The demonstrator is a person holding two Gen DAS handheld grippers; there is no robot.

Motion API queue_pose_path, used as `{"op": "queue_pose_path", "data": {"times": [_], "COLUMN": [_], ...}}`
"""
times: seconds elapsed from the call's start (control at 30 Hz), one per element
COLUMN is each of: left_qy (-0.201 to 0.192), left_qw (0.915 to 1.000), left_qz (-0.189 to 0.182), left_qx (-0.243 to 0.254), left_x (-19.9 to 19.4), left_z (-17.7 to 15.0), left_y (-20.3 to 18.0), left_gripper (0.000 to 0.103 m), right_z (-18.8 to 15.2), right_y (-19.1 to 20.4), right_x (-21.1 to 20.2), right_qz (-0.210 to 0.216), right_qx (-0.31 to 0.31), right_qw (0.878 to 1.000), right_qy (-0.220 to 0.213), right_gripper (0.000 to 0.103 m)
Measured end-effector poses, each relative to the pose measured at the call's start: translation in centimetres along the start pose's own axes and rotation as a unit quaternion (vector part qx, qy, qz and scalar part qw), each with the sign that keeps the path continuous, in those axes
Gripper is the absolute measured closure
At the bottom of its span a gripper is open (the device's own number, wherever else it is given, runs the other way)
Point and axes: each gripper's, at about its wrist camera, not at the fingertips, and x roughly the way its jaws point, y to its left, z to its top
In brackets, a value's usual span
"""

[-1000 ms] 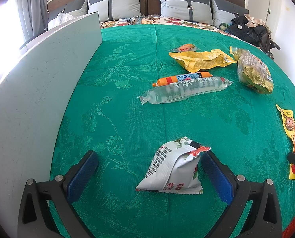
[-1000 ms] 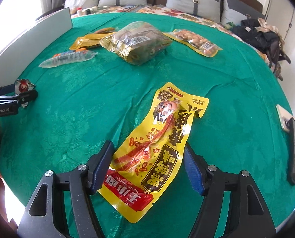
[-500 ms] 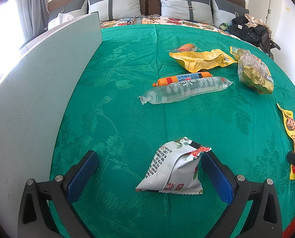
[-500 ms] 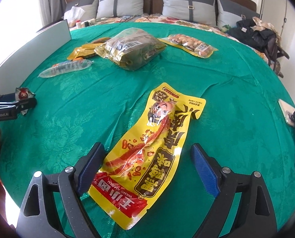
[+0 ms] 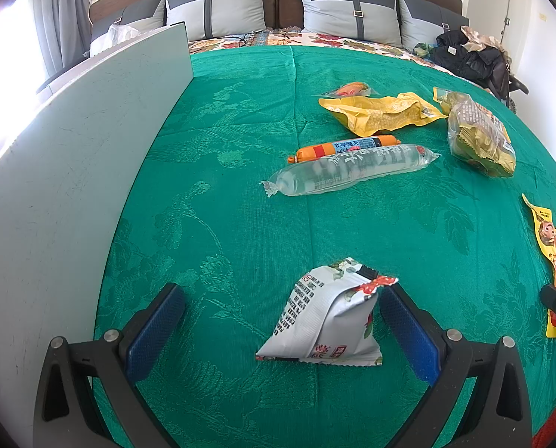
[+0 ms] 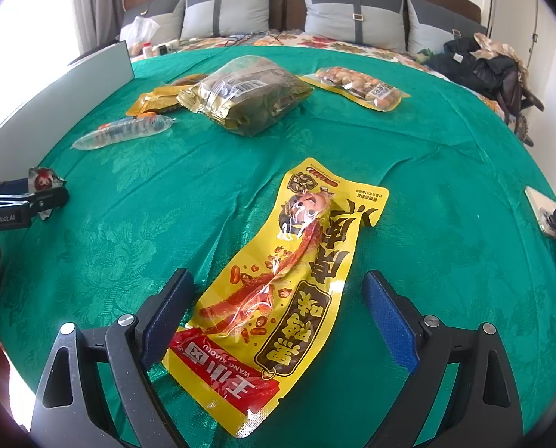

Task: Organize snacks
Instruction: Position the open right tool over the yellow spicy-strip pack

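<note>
My left gripper is open, its blue pads on either side of a white snack pouch that stands on the green cloth; the pouch leans against the right pad. My right gripper is open around the lower part of a long yellow snack packet lying flat. Farther off in the left wrist view lie a clear tube pack, an orange sausage, a yellow bag and a gold bag. The left gripper also shows in the right wrist view.
A tall grey board stands along the left side of the green cloth. A bag of round snacks lies at the back. A phone and a dark object lie at the right edge. Pillows and a black bag are behind.
My right gripper has drawn back and opened wider around the yellow packet. The left gripper and white pouch have not moved.
</note>
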Motion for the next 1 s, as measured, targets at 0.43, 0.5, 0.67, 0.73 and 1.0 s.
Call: {"op": "queue_pose_path", "data": {"times": [0.43,0.5,0.67,0.73,1.0], "left_qy": [0.0,0.0,0.0,0.005,0.052], "left_qw": [1.0,1.0,1.0,1.0,0.9968], "left_qz": [0.0,0.0,0.0,-0.002,-0.042], "left_qx": [0.0,0.0,0.0,0.002,0.044], "left_x": [0.0,0.0,0.0,0.0,-1.2], "left_z": [0.0,0.0,0.0,0.0,0.1], "left_y": [0.0,0.0,0.0,0.0,0.6], "left_gripper": [0.0,0.0,0.0,0.0,0.0], "right_z": [0.0,0.0,0.0,0.0,0.0], "right_y": [0.0,0.0,0.0,0.0,0.0], "right_x": [0.0,0.0,0.0,0.0,0.0], "right_qz": [0.0,0.0,0.0,0.0,0.0], "right_qx": [0.0,0.0,0.0,0.0,0.0], "right_qw": [1.0,1.0,1.0,1.0,1.0], "right_qy": [0.0,0.0,-0.001,-0.001,-0.001], "right_gripper": [0.009,0.009,0.009,0.009,0.009]}}
